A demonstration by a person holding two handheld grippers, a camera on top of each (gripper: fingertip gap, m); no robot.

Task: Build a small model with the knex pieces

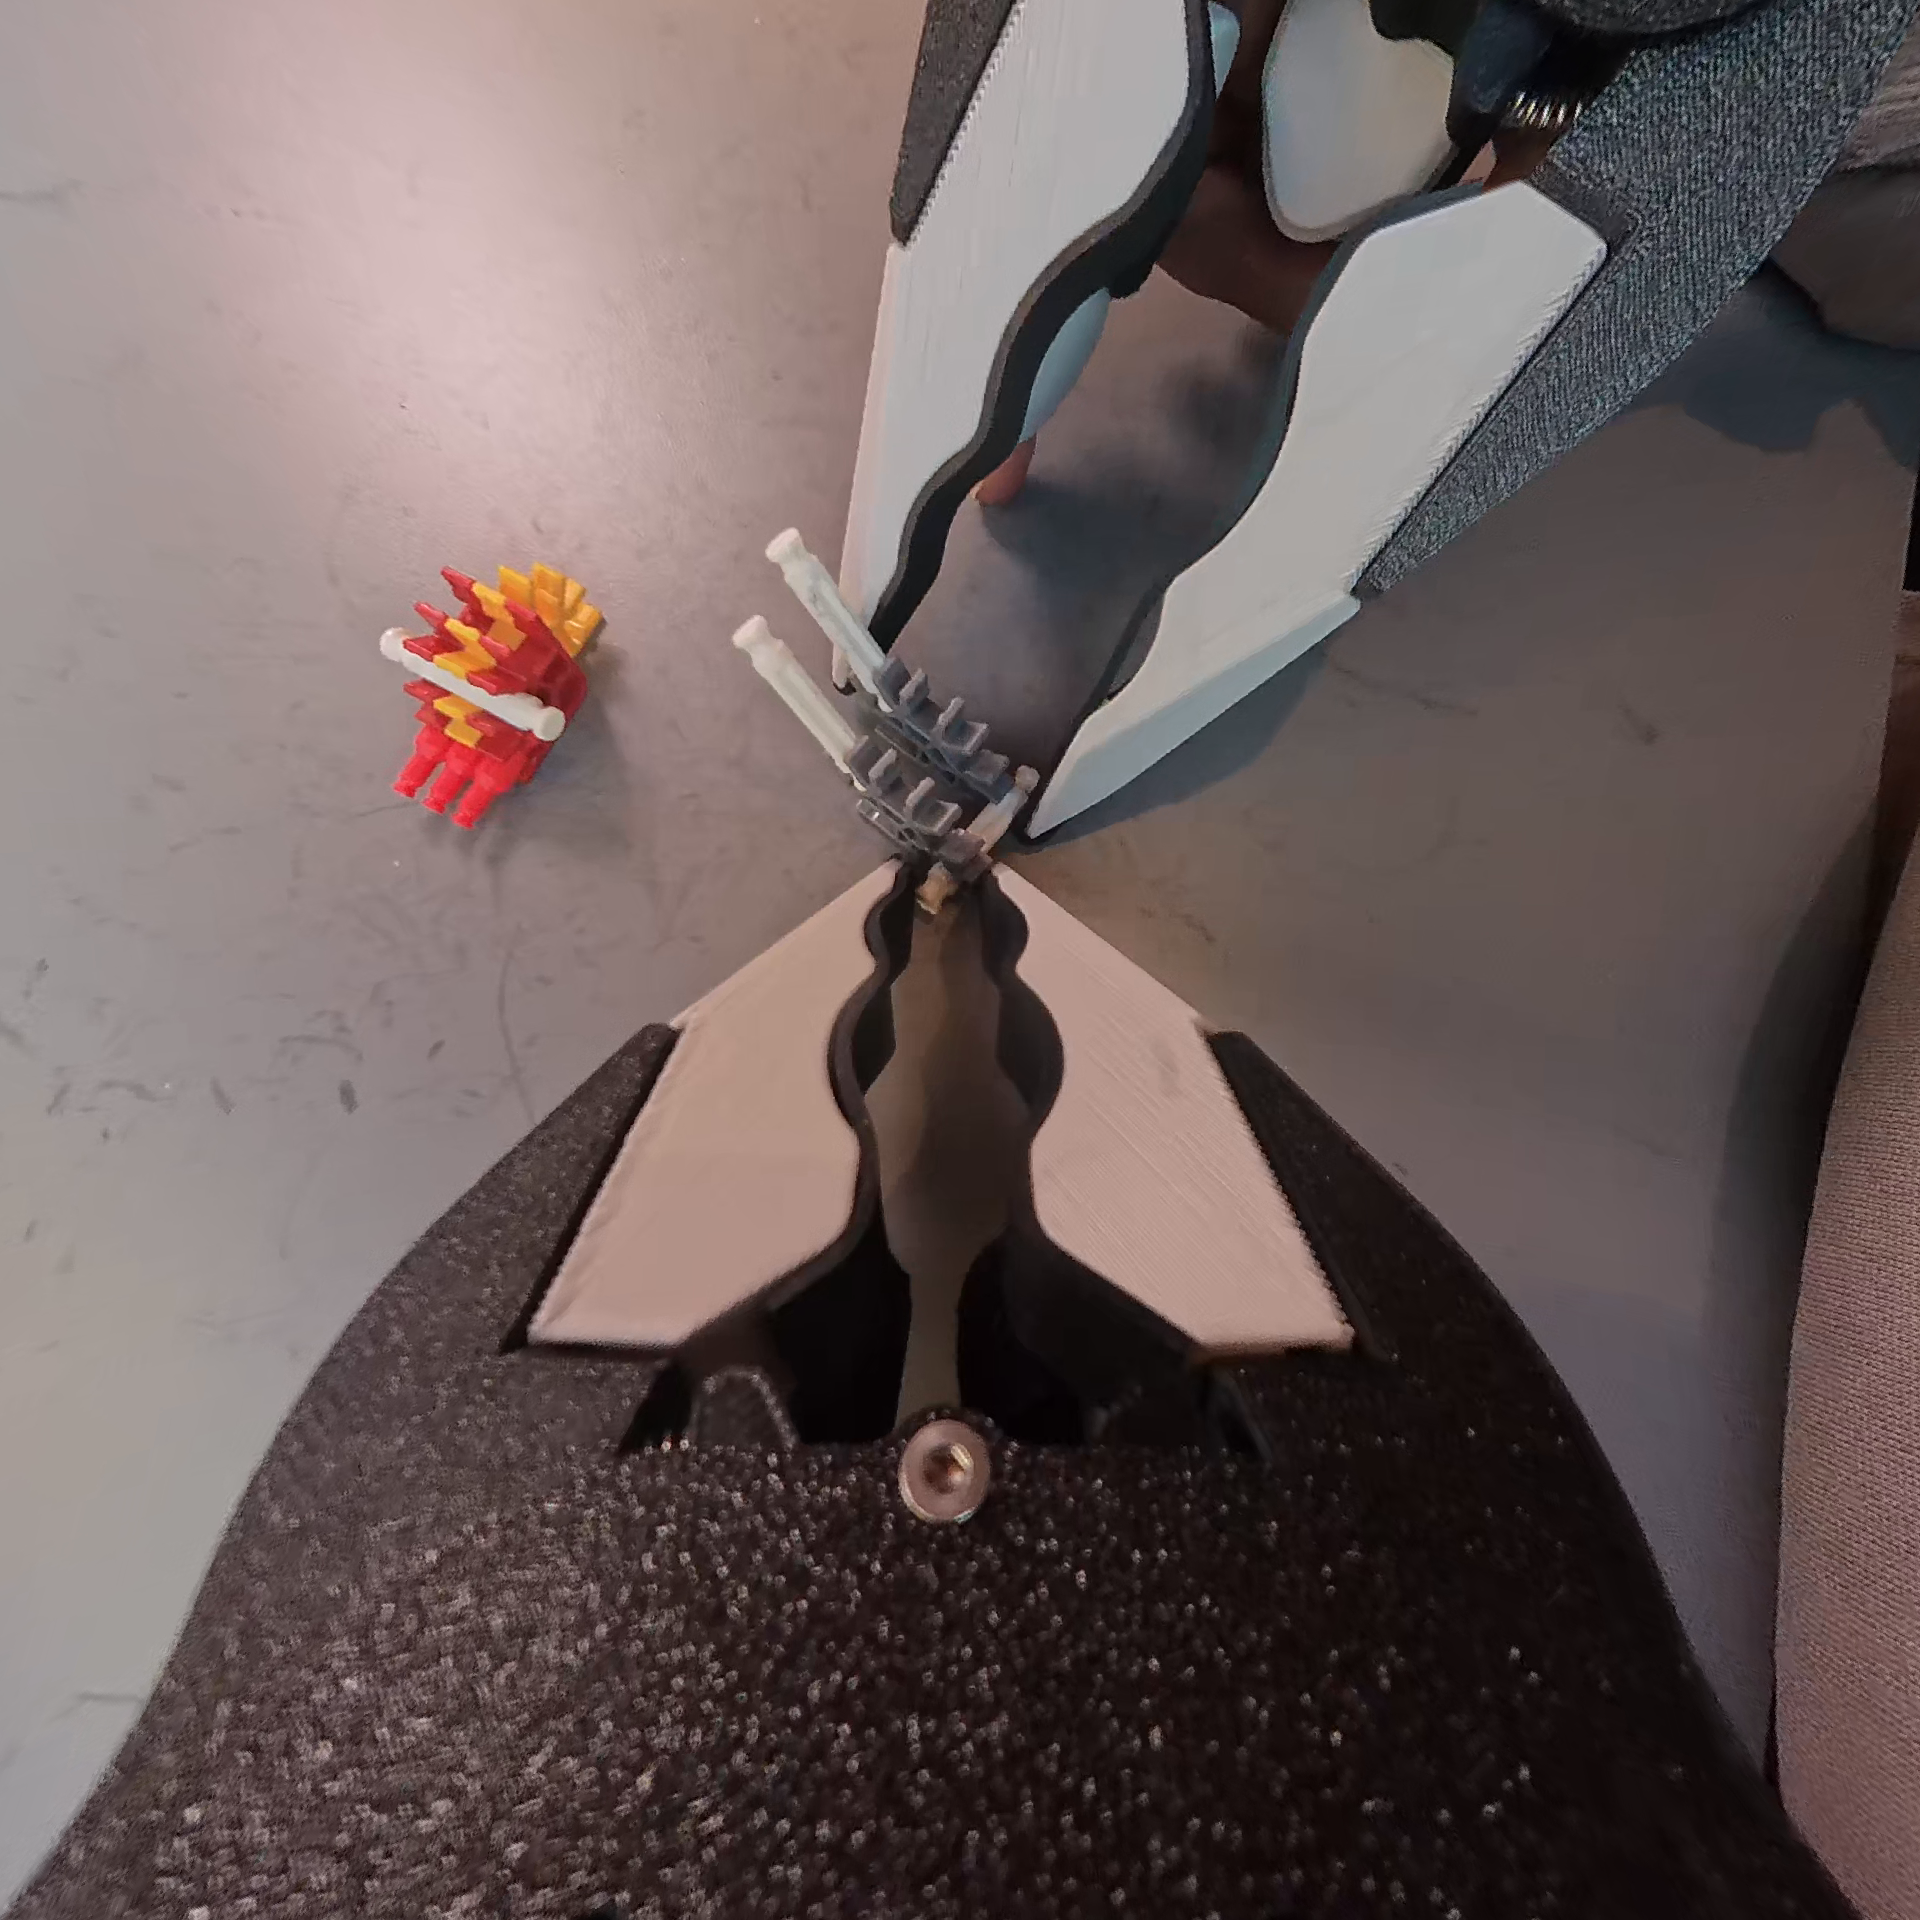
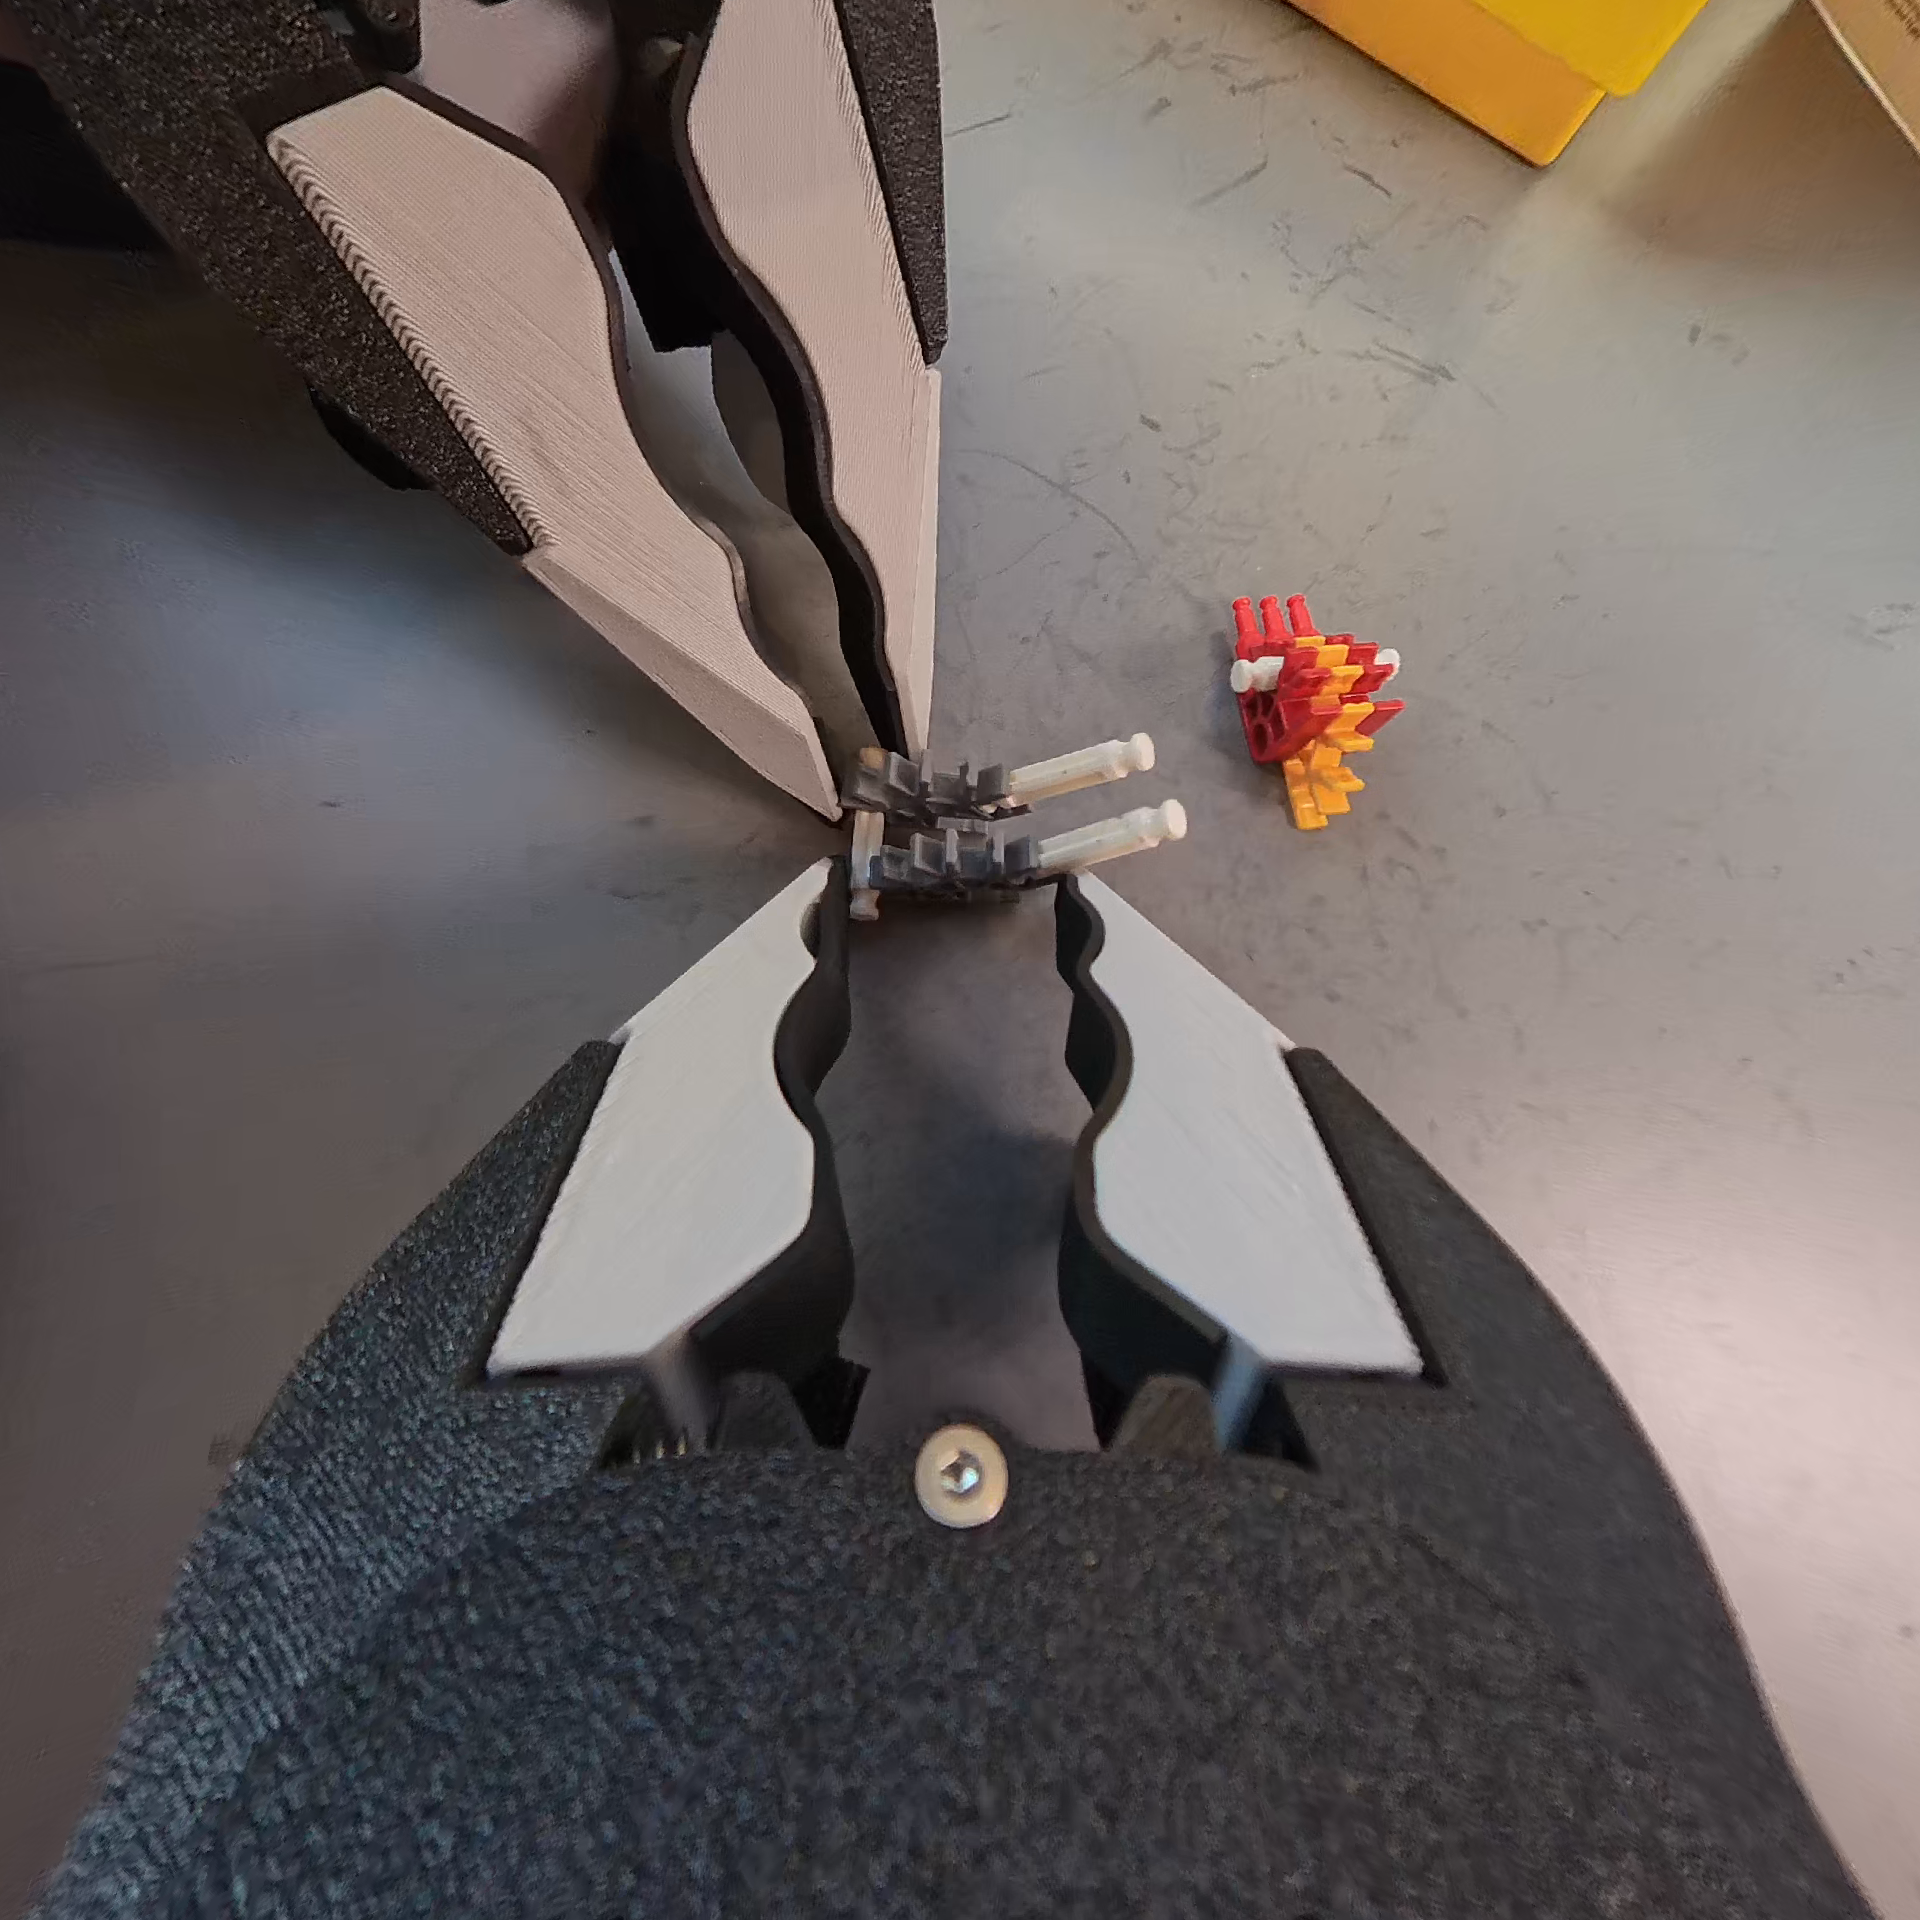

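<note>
A small assembly of grey toothed connector pieces (image 1: 925,738) with two white rods sticking out lies on the grey table (image 1: 312,312), held between both grippers. My left gripper (image 1: 940,878) is shut on its near end. In the right wrist view it (image 2: 878,779) comes in from the top left. My right gripper (image 2: 951,883) has its fingertips on either side of the assembly (image 2: 940,826), closed on it across its length. It enters the left wrist view (image 1: 956,732) from above. A red and yellow assembly (image 1: 494,686) with a white rod lies apart on the table (image 2: 1314,707).
A yellow box (image 2: 1507,62) and a cardboard edge (image 2: 1881,52) stand at the table's far right corner. A beige padded surface (image 1: 1860,1247) runs along the table's right side in the left wrist view. A person's finger (image 1: 1003,478) shows behind the right gripper. Left and right tips are no more than a few centimetres apart.
</note>
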